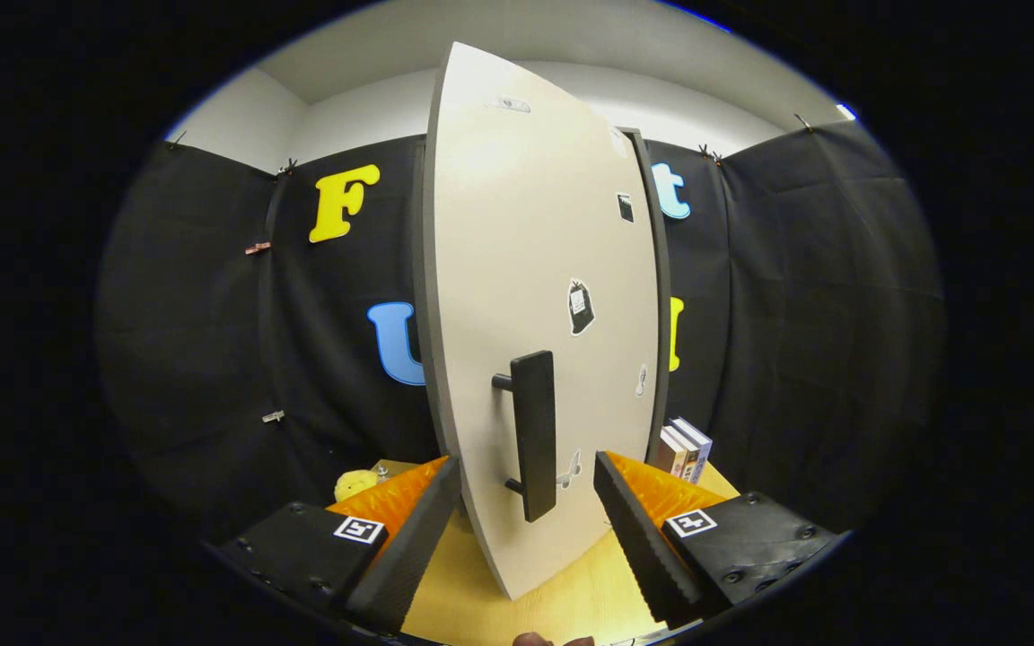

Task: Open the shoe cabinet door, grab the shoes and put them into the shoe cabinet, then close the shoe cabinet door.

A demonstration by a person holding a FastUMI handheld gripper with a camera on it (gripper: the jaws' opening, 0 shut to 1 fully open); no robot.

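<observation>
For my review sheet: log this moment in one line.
phase: door | tool: open, straddling door edge | handle: ungripped | shoes: unseen

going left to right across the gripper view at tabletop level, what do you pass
yellow soft object → left finger of the open hand-held gripper → cabinet door with its dark handle, standing between the fingers → right finger → stack of books

The door (535, 296) is standing upright on the table (571, 597), its handle (534, 435) sitting just ahead of and between the open fingers of the gripper (526, 498). Books (684, 449) are standing behind the door's right; a soft toy (355, 484) is lying behind its left.
</observation>
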